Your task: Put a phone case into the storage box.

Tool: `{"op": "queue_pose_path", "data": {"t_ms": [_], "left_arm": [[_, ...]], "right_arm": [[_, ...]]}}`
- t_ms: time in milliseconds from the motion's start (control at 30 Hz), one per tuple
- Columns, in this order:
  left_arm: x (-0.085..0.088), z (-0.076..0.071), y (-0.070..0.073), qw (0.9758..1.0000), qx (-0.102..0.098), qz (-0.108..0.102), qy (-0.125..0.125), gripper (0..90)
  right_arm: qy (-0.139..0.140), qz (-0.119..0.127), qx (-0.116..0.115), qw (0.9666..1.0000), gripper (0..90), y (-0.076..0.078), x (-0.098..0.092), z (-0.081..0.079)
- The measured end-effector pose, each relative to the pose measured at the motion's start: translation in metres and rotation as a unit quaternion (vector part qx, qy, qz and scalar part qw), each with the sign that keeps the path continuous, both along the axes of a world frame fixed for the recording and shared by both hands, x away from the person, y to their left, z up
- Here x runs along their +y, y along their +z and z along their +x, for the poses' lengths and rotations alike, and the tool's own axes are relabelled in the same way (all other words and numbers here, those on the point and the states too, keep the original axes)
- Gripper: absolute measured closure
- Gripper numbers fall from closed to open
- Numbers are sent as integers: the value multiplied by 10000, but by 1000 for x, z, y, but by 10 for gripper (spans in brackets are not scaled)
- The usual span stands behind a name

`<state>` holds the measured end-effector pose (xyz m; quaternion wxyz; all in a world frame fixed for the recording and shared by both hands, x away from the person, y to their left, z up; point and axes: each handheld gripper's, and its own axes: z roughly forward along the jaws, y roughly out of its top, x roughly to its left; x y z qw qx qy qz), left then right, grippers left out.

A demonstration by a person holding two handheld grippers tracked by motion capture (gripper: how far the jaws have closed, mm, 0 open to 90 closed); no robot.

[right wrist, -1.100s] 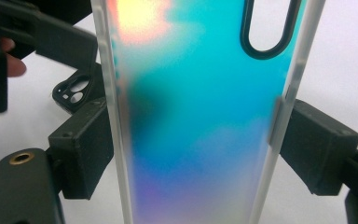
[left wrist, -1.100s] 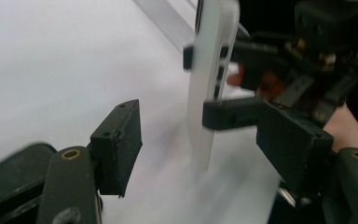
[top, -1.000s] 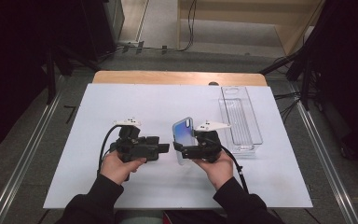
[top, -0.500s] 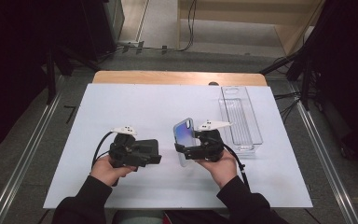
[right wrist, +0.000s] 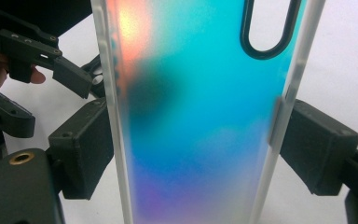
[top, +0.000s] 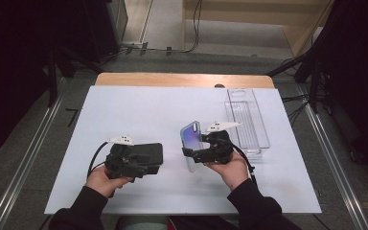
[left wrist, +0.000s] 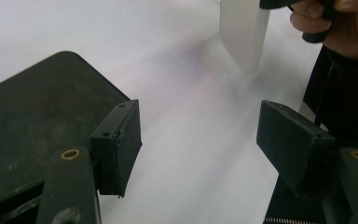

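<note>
My right gripper [top: 192,152] is shut on an iridescent blue-to-purple phone case [top: 190,138] and holds it upright above the white table. In the right gripper view both pads press the long edges of the case [right wrist: 191,116]. A black phone [top: 149,152] lies flat on the table left of the case. My left gripper [top: 154,164] is at the phone's near edge and points right. In the left gripper view its jaws [left wrist: 198,135] stand open over bare table, with the black phone [left wrist: 32,121] just outside the left pad. The case [left wrist: 242,32] hangs farther off.
A clear plastic tray [top: 247,120] stands at the right, behind my right hand. The white mat [top: 172,108] covers the table, with a wooden strip [top: 182,79] along the far edge. Metal rails run along the floor on both sides.
My left hand has drawn back to the left and toward the near edge, sinking a little, so the gap to the right gripper has widened. The right gripper and the case have stayed put.
</note>
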<state>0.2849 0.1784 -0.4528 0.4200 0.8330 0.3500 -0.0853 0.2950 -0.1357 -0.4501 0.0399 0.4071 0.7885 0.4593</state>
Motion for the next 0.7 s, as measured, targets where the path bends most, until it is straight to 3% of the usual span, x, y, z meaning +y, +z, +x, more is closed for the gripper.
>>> {"op": "queue_pose_path", "data": {"t_ms": [100, 400, 700], "left_arm": [[2, -2, -1, 10000, 7, 42, 12, 310], [9, -5, -3, 9998, 14, 176, 41, 310], [10, -5, -2, 9998, -97, 168, 106, 309]], "right_arm": [[147, -111, -14, 9998, 149, 2, -1, 2], [399, 38, 19, 9992, 149, 16, -12, 4], [368, 113, -24, 9993, 149, 26, -28, 7]]}}
